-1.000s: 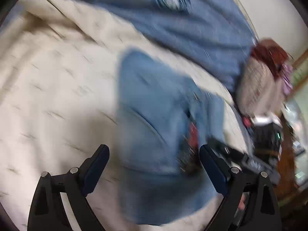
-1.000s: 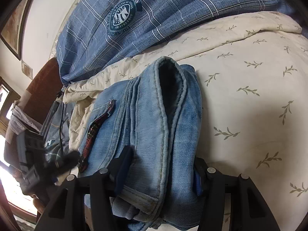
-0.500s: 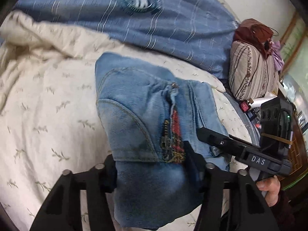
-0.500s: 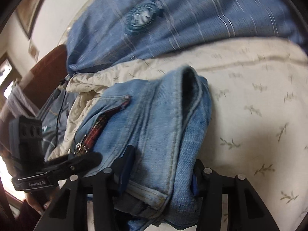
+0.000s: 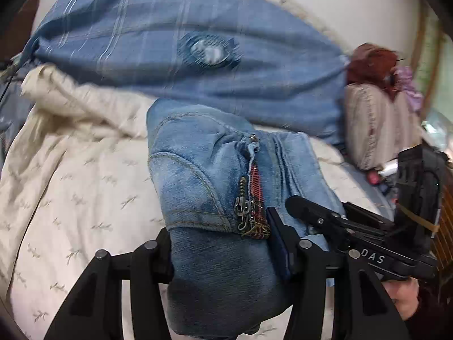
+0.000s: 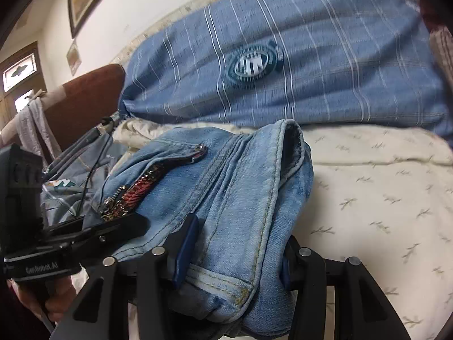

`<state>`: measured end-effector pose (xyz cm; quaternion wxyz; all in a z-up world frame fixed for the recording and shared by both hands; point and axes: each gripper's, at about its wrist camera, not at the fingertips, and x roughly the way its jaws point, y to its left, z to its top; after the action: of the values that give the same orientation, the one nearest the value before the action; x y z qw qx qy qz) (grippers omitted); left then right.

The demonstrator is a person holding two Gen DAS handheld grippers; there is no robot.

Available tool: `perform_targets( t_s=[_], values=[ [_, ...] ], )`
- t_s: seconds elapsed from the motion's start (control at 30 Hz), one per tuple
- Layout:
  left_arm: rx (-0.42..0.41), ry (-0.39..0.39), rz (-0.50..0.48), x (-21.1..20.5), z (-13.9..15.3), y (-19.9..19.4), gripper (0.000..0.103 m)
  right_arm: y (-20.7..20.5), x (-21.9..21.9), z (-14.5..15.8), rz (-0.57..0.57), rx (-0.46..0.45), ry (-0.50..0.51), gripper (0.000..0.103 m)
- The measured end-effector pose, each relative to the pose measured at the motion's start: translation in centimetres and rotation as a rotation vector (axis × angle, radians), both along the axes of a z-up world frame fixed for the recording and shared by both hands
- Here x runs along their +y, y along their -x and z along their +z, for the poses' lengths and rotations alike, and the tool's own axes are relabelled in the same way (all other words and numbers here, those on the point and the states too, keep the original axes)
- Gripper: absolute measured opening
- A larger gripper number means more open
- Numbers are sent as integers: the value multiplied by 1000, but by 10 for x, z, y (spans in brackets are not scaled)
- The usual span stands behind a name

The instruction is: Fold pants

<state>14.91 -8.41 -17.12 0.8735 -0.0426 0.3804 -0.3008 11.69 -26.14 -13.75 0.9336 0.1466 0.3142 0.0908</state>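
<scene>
Both grippers clamp the jeans side by side: the left gripper pinches one end, the right gripper the other, each angled downward, a hand behind the right gripper's handle.

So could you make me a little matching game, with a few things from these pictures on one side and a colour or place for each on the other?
Things:
1. jeans
2. pillow
3. bedsheet
4. zipper

Descriptions:
A. cream with small leaf sprigs
B. blue with thin white stripes and a round badge
C. light blue denim, clamped in both grippers
D. metal, beside red checked lining

Pairs: 1-C, 2-B, 3-A, 4-D
</scene>
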Motion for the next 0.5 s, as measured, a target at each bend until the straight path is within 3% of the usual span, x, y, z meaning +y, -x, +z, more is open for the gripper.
perform_targets(
  t_s=[0.07, 0.13, 0.2, 0.37, 0.5],
  values=[
    [126, -27, 36, 2, -17, -14, 61, -17, 3, -17, -7, 106, -12, 51],
    [251, -41, 80, 7, -36, -28, 80, -28, 2, -35, -26, 224, -39, 58],
    [283, 20, 112, 19, -37, -32, 83, -28, -7, -37, -38, 235, -112, 62],
    [121, -68, 146, 21, -17, -13, 87, -16, -23, -30, -48, 220, -199, 64],
    [-3, -159, 158, 17, 2, 12, 89, 6, -39, -14, -73, 147, -231, 64]
  ],
)
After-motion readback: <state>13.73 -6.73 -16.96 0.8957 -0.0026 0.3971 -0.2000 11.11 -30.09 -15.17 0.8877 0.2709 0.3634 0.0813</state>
